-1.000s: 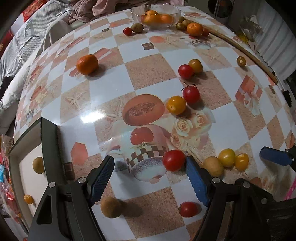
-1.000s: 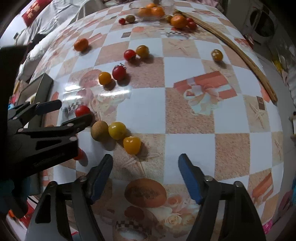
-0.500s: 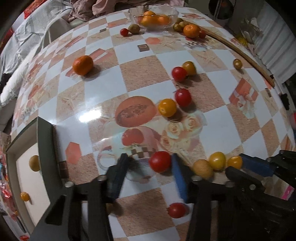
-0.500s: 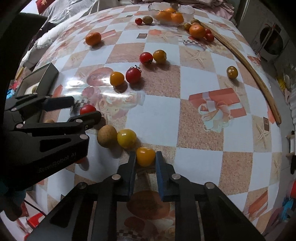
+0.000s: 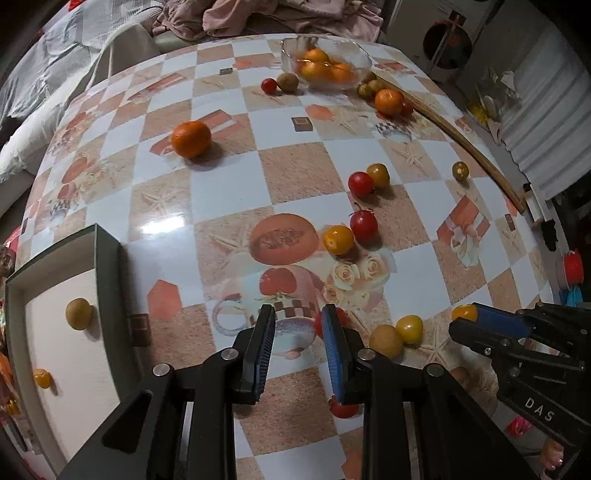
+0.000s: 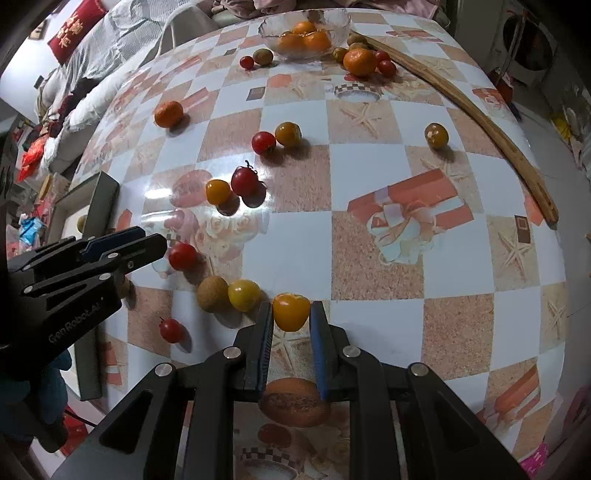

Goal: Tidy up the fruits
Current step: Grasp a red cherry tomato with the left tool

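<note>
Checkered tablecloth [image 6: 295, 236], fruit scattered; bedding [image 6: 122, 33] behind.

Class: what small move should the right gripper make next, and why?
Probably lift straight up a little: the right gripper is shut on the yellow-orange pointed tomato, and a round yellow tomato lies close beside it.

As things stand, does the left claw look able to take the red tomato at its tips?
Probably not: the left claw is closing its jaws on nothing, and the red tomato sits behind one finger's tip, not between the pads. It would need reopening and shifting.
</note>
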`<action>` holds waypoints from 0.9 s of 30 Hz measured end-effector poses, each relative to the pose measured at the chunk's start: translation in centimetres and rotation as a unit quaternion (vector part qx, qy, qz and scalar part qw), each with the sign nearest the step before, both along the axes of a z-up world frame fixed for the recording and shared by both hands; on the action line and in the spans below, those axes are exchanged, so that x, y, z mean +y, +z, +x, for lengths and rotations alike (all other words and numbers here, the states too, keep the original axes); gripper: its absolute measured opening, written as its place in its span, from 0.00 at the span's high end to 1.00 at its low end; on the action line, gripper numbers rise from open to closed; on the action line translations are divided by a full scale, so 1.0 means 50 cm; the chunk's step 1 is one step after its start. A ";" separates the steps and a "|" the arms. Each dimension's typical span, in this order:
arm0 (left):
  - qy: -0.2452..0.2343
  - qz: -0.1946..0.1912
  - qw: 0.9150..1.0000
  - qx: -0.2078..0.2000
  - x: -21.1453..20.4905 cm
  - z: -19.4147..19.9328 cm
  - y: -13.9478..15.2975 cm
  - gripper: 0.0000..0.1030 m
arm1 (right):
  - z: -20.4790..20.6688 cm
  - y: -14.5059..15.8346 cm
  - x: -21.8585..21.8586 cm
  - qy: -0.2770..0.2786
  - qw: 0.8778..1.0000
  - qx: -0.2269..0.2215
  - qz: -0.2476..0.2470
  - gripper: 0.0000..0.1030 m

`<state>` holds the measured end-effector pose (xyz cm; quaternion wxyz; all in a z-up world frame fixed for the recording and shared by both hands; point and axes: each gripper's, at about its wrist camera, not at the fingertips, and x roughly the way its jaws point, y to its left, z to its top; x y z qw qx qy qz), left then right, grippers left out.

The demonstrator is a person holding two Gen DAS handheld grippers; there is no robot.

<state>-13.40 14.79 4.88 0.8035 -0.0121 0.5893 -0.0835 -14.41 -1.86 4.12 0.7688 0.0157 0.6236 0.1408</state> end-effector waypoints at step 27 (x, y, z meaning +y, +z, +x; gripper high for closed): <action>-0.045 0.020 0.999 0.009 -0.043 0.013 -0.059 0.77 | 0.000 -0.014 -0.013 -0.024 1.000 0.015 0.005 0.79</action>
